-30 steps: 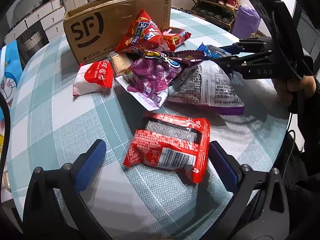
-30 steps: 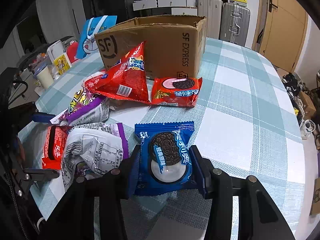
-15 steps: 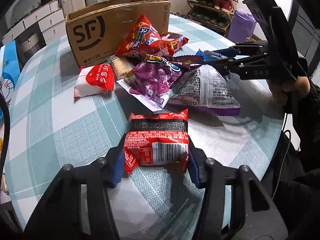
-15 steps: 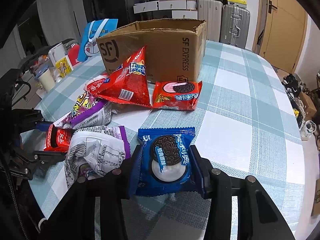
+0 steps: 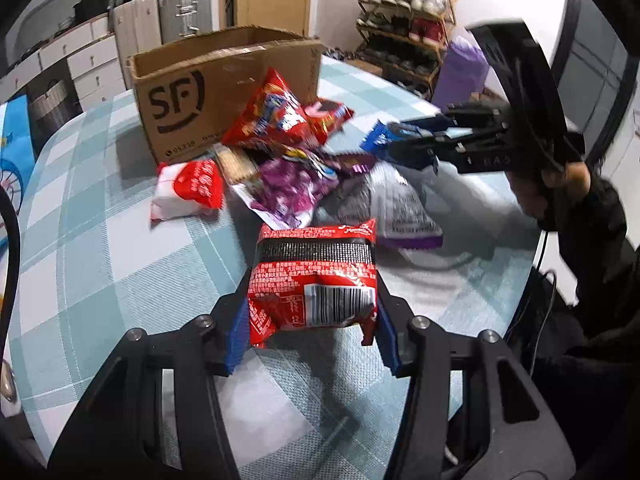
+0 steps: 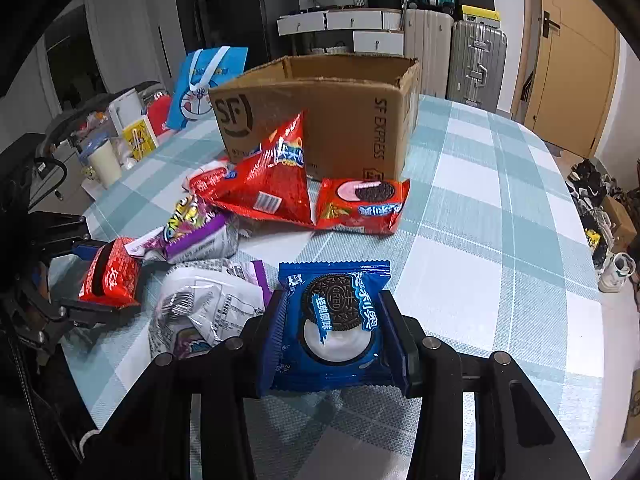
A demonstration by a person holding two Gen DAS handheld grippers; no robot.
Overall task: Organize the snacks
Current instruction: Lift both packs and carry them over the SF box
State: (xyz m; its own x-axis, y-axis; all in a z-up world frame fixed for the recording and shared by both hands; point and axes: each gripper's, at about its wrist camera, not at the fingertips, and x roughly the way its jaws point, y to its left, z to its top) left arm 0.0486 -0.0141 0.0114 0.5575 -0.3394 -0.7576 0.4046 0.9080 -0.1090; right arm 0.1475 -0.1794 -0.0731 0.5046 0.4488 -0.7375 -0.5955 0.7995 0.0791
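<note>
My left gripper (image 5: 312, 320) is shut on a red snack pack (image 5: 314, 276) and holds it above the checked tablecloth; it also shows in the right wrist view (image 6: 110, 274). My right gripper (image 6: 334, 332) is shut on a blue Oreo pack (image 6: 336, 320), lifted off the table, and shows at the right of the left wrist view (image 5: 404, 140). An open SF cardboard box (image 6: 320, 120) stands at the back. In front of it lie a red triangular chip bag (image 6: 268, 184), a red Oreo pack (image 6: 362, 204), a purple bag (image 5: 288, 188) and a silver-backed bag (image 6: 204, 304).
A small red-and-white pack (image 5: 188, 190) lies left of the pile. Cups and a blue cartoon bag (image 6: 204, 84) stand at the table's far left edge. Suitcases and drawers are behind the table. The table edge curves close on the right (image 6: 592, 280).
My left gripper closed on the red snack pack and lifted it off the table. My right gripper has raised the blue Oreo pack higher, toward the box.
</note>
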